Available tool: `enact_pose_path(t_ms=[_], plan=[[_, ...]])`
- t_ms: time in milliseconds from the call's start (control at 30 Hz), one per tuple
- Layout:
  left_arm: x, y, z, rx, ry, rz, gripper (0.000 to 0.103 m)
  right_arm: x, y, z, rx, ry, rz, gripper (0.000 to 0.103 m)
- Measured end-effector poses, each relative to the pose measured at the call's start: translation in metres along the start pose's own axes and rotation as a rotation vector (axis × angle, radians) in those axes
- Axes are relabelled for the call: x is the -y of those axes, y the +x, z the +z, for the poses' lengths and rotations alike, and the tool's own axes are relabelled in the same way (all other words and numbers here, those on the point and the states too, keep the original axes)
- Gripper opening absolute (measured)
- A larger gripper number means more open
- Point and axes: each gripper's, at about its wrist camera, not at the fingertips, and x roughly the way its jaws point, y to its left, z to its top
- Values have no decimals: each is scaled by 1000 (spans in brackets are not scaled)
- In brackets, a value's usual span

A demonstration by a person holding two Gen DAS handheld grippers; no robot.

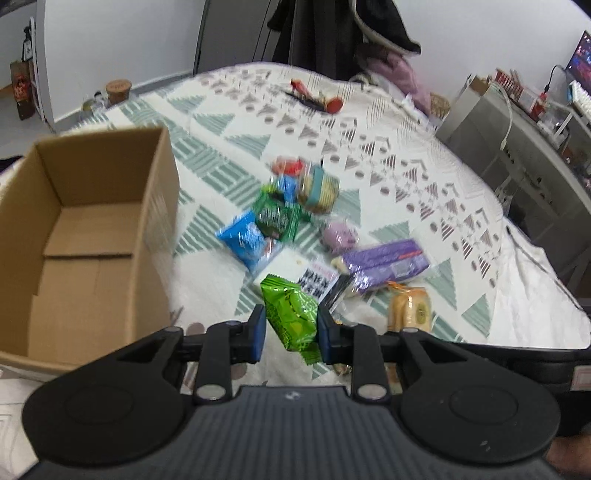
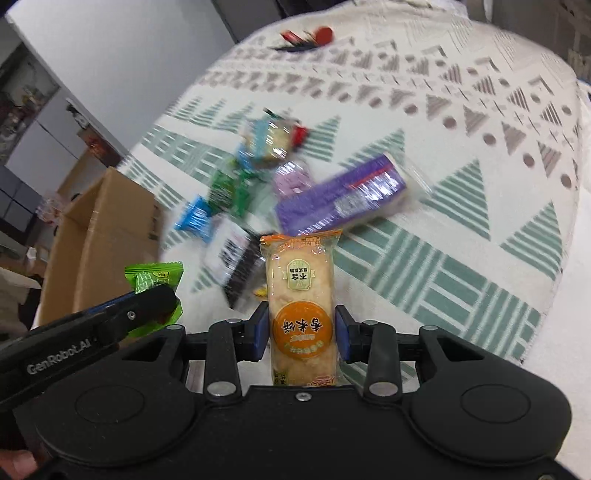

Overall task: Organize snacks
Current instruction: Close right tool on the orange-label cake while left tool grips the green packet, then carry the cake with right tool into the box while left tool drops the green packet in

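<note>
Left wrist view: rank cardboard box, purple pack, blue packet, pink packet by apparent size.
1. cardboard box, though it sits nearest the camera
2. purple pack
3. blue packet
4. pink packet

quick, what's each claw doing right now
Left claw: closed on the green snack packet.
Right claw: closed on the orange rice cracker packet.

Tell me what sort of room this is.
Likely a bedroom at home: snacks lie on a patterned bedspread, dark clothing hangs behind it, and a desk with a lit monitor stands alongside. A cardboard box waits for the packets.
</note>
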Motion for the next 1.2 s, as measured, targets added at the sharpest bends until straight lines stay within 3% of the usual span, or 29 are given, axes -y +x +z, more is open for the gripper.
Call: enact_pose_path(t_ms=[367,600,1200], plan=[[-13,-51,17,93,2,27,27,-36,-27,4,97,-30,66,36],[-31,-74,24,135,-6,48,27,-64,-30,6,114,-53,95,36],[-113,-91,32,159,-121,106,27,-130,-17,15,121,-85,130,36]])
